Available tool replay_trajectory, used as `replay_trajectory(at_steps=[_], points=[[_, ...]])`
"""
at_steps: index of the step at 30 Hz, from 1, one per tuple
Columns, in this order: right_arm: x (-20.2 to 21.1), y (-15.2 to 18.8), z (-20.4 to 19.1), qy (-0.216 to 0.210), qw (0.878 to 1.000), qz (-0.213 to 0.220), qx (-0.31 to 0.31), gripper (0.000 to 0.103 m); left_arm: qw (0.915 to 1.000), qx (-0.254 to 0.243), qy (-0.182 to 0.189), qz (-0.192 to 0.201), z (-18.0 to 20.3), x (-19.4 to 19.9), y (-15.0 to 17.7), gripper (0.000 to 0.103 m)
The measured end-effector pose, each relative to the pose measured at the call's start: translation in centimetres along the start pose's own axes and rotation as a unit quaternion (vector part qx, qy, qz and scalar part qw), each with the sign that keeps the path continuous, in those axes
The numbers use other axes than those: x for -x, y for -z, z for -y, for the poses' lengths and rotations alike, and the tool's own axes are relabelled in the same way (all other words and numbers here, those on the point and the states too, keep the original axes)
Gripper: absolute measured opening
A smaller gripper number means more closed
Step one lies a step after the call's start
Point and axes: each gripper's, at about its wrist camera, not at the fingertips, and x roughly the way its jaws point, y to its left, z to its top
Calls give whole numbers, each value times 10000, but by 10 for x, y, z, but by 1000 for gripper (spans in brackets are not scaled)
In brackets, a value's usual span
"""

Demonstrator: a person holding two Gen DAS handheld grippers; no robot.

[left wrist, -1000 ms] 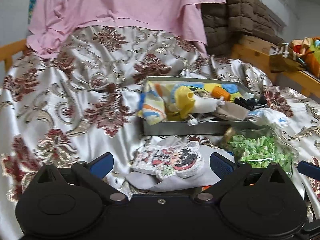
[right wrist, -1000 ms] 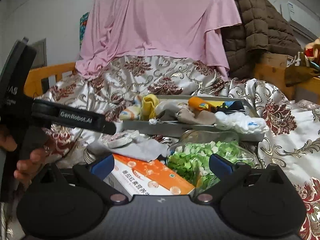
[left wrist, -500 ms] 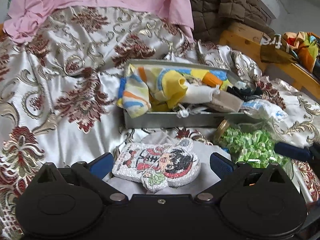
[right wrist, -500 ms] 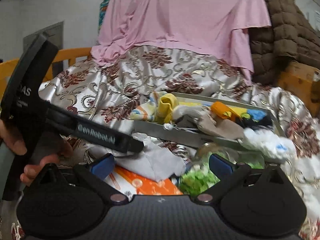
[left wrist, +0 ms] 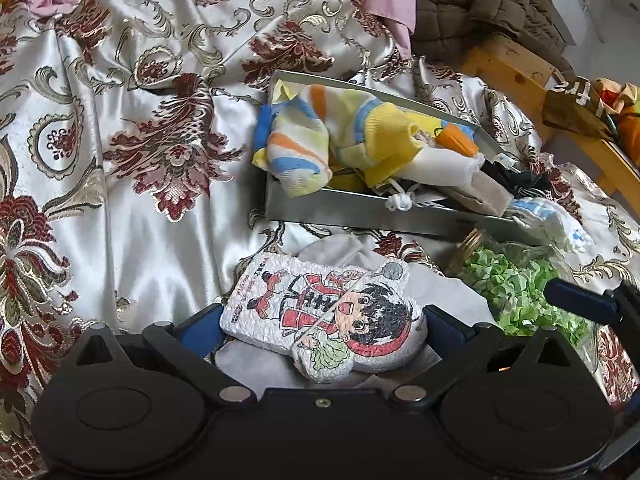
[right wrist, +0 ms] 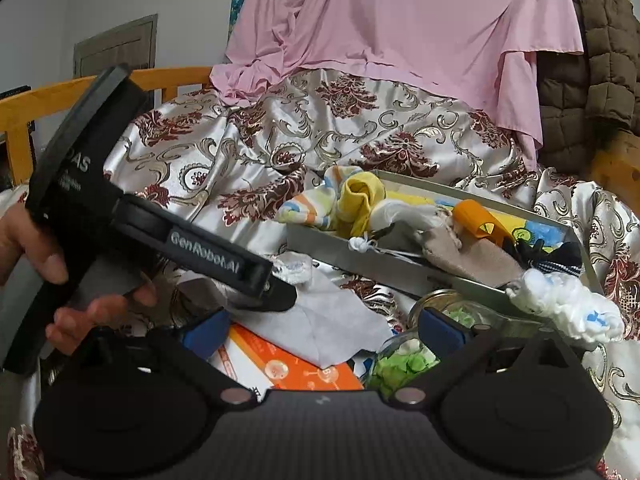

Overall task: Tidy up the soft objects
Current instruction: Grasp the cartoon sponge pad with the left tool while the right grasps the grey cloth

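Closer now than 1 s ago: left tongs (left wrist: 322,330) have dropped toward the cartoon sponge pad (left wrist: 324,316), which sits between the spread blue fingers (left wrist: 199,325), w/ no visible squeeze. Pad is white, nubbly, printed w/ a black-haired figure in red; lies on a grey cloth (left wrist: 452,292) just in front of the metal tray (left wrist: 360,208) of socks. Right tongs (right wrist: 320,330) are open over an orange box (right wrist: 288,368), beside the jar (right wrist: 404,360) of green bits.

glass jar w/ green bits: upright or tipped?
Tipped: the glass jar lies on its side, gold rim facing the metal tray.
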Motion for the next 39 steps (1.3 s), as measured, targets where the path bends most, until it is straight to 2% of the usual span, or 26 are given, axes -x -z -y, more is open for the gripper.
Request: replay_trajectory(at_steps=[4, 9, 18, 24, 33, 36, 39], points=[[-8, -3, -3, -59, 9999, -132, 93, 102, 9994, 342, -80, 57, -10, 4, -4, 102], [-33, -21, -6, -208, 9986, -391, 301, 102, 9964, 844, 40, 107, -28, 8, -10, 101], [-85, -45, -15, -498, 9843, -1329, 1048, 99, 9960, 886, 21, 107, -35, 4, -13, 102], [-106, -49, -15, -755, 9759, -1778, 1015, 92, 9939, 1091, 89, 142, -40, 6, -14, 102], [-108, -51, -20, -727, 9696, -1931, 1316, 91, 9938, 1101, 86, 147, -40, 5, -13, 101], [-109, -51, -24, -693, 9672, -1926, 1507, 87, 9943, 1053, 67, 149, -39, 5, -13, 101], [-107, -52, -29, -683, 9660, -1902, 1613, 75, 9942, 1058, 69, 154, -39, 5, -13, 101]])
